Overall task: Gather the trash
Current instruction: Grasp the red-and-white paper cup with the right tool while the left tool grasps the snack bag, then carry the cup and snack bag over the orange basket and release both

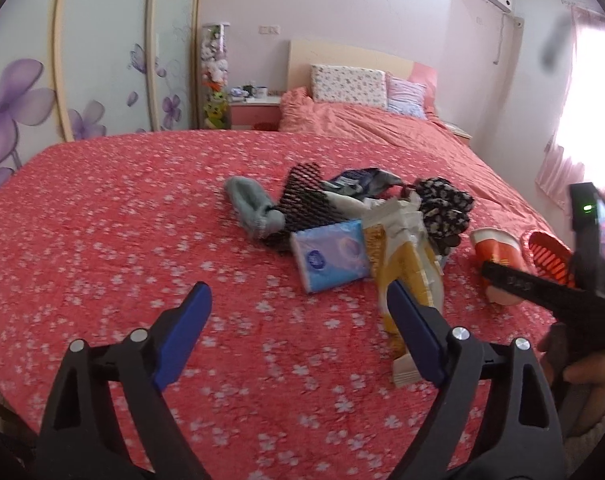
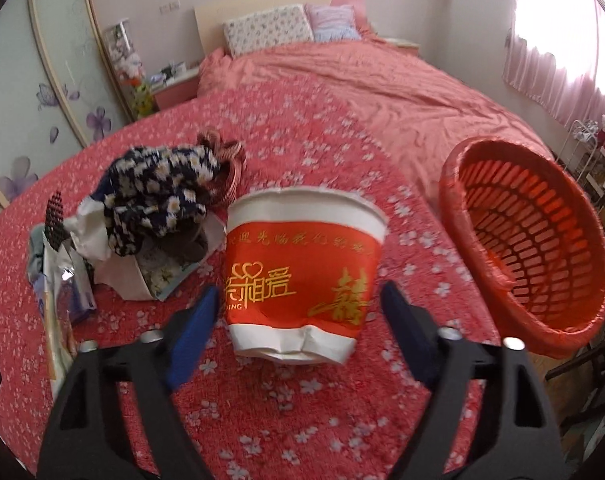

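**Crushed paper cup lined up for the basket**

A red-and-white paper cup with gold lettering (image 2: 302,276) lies on its side on the red floral bedspread (image 2: 262,420), its base already buckled. It sits between the blue pads of the right gripper (image 2: 298,316), whose jaws stand part-open with a gap on either side, so nothing is gripped yet. The cup looks light, thin-walled and easily crushed; a gentle squeeze across the red band at mid-body seems the safest hold, since the dented base and soft rim would likely fold.

At three o'clock from the cup, an orange slotted plastic basket (image 2: 534,248) lies tipped with its mouth towards the camera. At nine o'clock is a heap of dark floral cloth (image 2: 162,196) and crumpled white paper (image 2: 90,236).

The left gripper (image 1: 298,316) hovers wide open and empty over the bedspread. Only its view shows a blue tissue pack (image 1: 330,256), a yellow-and-white wrapper (image 1: 402,264) beside its right-hand pad, and a grey sock (image 1: 250,208). It catches the cup (image 1: 498,248) only small, at three o'clock.
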`<control>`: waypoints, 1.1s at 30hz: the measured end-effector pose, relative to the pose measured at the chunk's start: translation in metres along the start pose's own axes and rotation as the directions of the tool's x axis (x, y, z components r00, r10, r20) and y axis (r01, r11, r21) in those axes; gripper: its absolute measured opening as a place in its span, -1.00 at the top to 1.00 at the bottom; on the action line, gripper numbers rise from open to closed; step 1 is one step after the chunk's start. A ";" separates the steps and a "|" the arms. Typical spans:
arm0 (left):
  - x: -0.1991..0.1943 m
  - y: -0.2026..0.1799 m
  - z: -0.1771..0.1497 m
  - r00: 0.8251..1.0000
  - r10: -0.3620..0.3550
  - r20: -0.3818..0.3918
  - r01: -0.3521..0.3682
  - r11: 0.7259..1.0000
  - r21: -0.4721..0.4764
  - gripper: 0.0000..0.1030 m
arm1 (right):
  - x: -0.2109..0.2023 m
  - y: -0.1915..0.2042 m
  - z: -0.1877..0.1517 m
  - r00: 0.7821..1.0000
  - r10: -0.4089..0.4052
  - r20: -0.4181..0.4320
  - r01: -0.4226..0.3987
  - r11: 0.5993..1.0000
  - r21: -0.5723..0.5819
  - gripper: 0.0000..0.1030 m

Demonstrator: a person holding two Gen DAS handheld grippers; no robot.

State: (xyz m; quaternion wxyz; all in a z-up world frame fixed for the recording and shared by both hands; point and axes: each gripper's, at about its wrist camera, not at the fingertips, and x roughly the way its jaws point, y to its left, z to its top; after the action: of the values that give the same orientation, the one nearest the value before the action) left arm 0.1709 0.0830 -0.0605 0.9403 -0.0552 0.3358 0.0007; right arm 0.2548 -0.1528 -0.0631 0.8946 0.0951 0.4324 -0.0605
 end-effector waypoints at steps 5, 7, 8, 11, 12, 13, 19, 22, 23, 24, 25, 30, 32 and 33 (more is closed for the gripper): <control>0.007 -0.019 0.002 0.997 -0.076 -0.015 0.076 0.997 0.012 -0.69 | -0.010 -0.010 -0.004 0.999 0.004 0.033 -0.004 1.000 0.006 -0.41; 0.012 -0.032 0.004 0.995 -0.098 -0.027 0.099 0.995 0.028 -0.68 | -0.018 -0.017 -0.009 0.999 -0.011 0.054 0.011 1.000 0.002 -0.41; 0.015 -0.037 0.004 0.994 -0.102 -0.034 0.104 0.994 0.035 -0.64 | -0.021 -0.020 -0.010 0.998 -0.015 0.057 0.015 1.000 0.002 -0.41; 0.028 -0.053 0.003 0.992 -0.104 -0.073 0.108 0.992 0.064 -0.55 | -0.027 -0.029 -0.015 0.998 -0.015 0.059 0.014 1.000 0.010 -0.41; 0.034 -0.059 0.001 0.991 -0.101 -0.091 0.108 0.991 0.075 -0.51 | -0.029 -0.032 -0.016 0.998 -0.015 0.060 0.014 1.000 0.015 -0.41; 0.038 -0.063 -0.001 0.990 -0.097 -0.101 0.105 0.991 0.081 -0.50 | -0.030 -0.032 -0.015 0.998 -0.015 0.061 0.014 1.000 0.017 -0.41; 0.060 -0.073 -0.009 0.980 -0.088 -0.180 0.107 0.989 0.099 0.24 | -0.036 -0.044 -0.019 0.998 -0.005 0.067 0.004 1.000 0.018 -0.41; 0.054 -0.071 -0.006 0.978 -0.113 -0.174 0.129 0.988 0.086 0.42 | -0.043 -0.048 -0.020 0.996 0.004 0.084 -0.005 1.000 0.017 -0.41; 0.051 -0.069 -0.004 0.978 -0.124 -0.171 0.139 0.987 0.081 0.44 | -0.047 -0.048 -0.020 0.996 0.008 0.094 -0.010 1.000 0.016 -0.41; 0.046 -0.067 -0.001 0.977 -0.134 -0.163 0.148 0.986 0.076 0.50 | -0.051 -0.049 -0.019 0.994 0.011 0.104 -0.013 1.000 0.016 -0.41; 0.041 -0.066 0.002 0.978 -0.139 -0.155 0.152 0.985 0.076 0.56 | -0.054 -0.051 -0.020 0.993 0.014 0.113 -0.016 1.000 0.014 -0.41; 0.015 -0.065 0.022 0.982 -0.162 -0.101 0.170 0.982 0.081 0.58 | -0.074 -0.059 -0.016 0.985 0.028 0.170 -0.029 1.000 0.004 -0.41; 0.006 -0.070 0.030 0.982 -0.173 -0.081 0.179 0.980 0.085 0.58 | -0.080 -0.062 -0.016 0.982 0.031 0.186 -0.032 0.999 0.004 -0.41; -0.002 -0.075 0.034 0.980 -0.187 -0.069 0.193 0.977 0.089 0.58 | -0.084 -0.065 -0.016 0.980 0.030 0.195 -0.032 0.999 0.005 -0.41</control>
State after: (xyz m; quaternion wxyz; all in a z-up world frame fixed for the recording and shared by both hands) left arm 0.1940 0.0123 -0.0259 0.9270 -0.0423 0.3570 -0.1068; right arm 0.1784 -0.2102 -0.0150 0.9331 0.0990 0.3410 -0.0571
